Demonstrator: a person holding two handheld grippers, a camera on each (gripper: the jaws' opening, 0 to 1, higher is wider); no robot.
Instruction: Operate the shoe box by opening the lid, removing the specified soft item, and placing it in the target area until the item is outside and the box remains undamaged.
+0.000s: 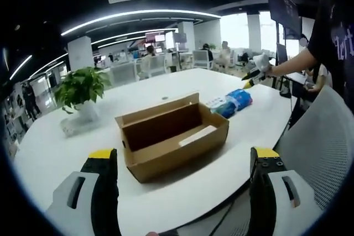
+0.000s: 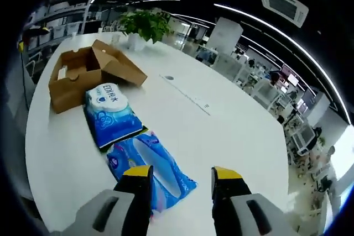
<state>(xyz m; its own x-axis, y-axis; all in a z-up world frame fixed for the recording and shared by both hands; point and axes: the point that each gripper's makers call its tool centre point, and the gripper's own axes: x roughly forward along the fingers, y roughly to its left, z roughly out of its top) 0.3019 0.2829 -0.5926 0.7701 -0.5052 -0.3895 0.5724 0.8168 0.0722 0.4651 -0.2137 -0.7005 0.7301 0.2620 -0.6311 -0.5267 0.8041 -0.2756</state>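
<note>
The shoe box (image 1: 171,136) sits open mid-table; two soft tissue packs (image 2: 110,114) lie just beside it, outside. They look light, squashy, slippery; pinch mid-pack. Left gripper (image 1: 182,161) wide, empty; right gripper (image 2: 181,176) parted, empty

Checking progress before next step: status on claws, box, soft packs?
Left claw and right claw open, empty. Shoe box open, intact. Two blue soft packs out on table. Nothing in the way.

Both grippers, left gripper (image 1: 185,161) and right gripper (image 2: 181,176): 2 black, yellow-tipped jaws on grey housings.
</note>
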